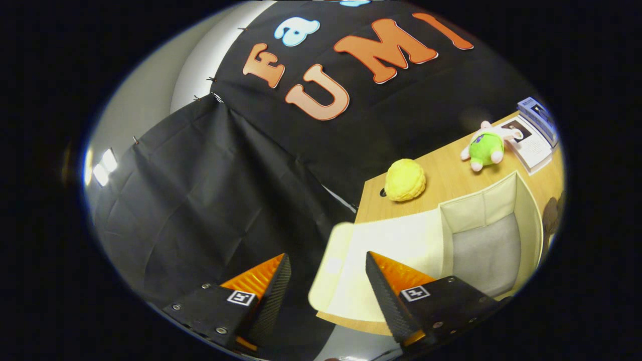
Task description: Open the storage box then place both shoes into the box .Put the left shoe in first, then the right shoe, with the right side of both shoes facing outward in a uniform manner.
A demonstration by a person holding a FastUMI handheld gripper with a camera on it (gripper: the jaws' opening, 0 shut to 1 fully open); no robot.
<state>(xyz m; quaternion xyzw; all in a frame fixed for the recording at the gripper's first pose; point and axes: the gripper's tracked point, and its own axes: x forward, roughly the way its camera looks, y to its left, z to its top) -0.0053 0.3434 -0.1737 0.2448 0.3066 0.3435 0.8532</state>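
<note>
The gripper [326,281] is hanging with its ribbed black-and-orange fingers [273,281] spread apart, gripping nothing. Just beyond the right finger, the cream fabric storage box [526,210] is sitting open on the wooden bench [446,175], its flap lying flat, its grey interior partly cut off. Farther off are resting a bumpy yellow plush [405,179], a green plush toy [485,146] and booklets [534,135].

A single fisheye camera rides on the hand-held gripper [326,281], looking forward along its two spread orange-and-black fingers. It is strongly tilted, hanging near and above the light wooden desk [446,180], facing the open cream fabric storage box [481,235] to the right and the black cloth wall beyond.
</note>
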